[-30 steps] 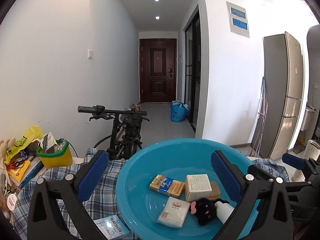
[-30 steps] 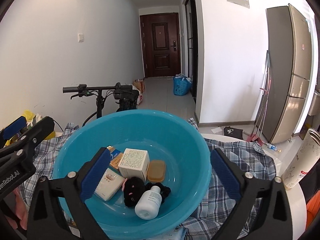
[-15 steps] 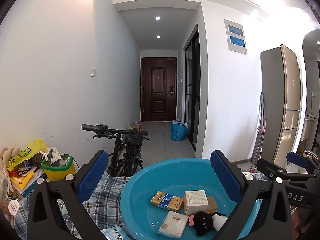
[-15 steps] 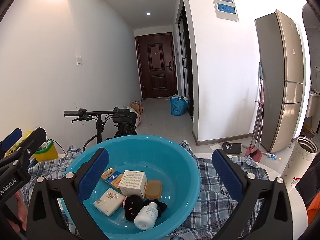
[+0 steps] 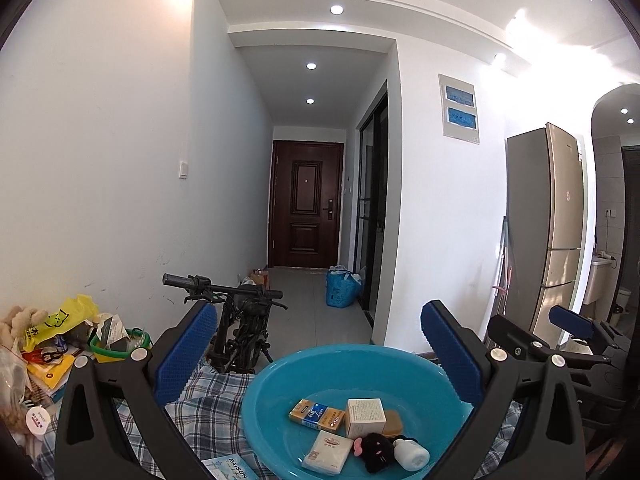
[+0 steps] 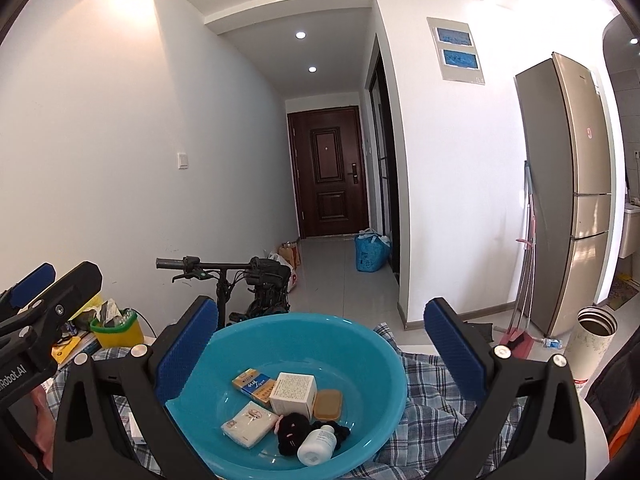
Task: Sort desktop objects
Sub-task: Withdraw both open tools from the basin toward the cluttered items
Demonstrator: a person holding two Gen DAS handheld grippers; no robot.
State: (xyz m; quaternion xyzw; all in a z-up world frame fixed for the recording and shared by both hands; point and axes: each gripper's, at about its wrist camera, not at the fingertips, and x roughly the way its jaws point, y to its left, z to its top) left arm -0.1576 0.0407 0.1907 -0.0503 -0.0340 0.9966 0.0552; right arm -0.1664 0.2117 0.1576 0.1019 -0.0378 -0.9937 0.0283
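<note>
A blue basin (image 5: 264, 412) (image 6: 380, 364) sits on a plaid cloth (image 5: 208, 412). Inside it lie a white box (image 6: 292, 394), a yellow-blue packet (image 6: 252, 382), a white tissue pack (image 6: 250, 424), a tan soap (image 6: 328, 398), a black plush toy (image 6: 292, 432) and a small white bottle (image 6: 318, 446). A blue-white Raison pack (image 5: 232, 468) lies on the cloth left of the basin. My left gripper (image 5: 320, 348) is open and empty, above and behind the basin. My right gripper (image 6: 320, 344) is open and empty, above the basin.
A yellow-green tub (image 5: 120, 346) and a pile of bags and books (image 5: 44, 360) stand at the left. A bicycle (image 5: 240, 320) stands behind the table. A steel flask (image 6: 592, 336) stands at the right. A fridge (image 6: 572, 200) stands against the far right wall.
Both grippers have lifted and drawn back from the basin, which now sits lower and smaller in both views. Both stay open and empty.
</note>
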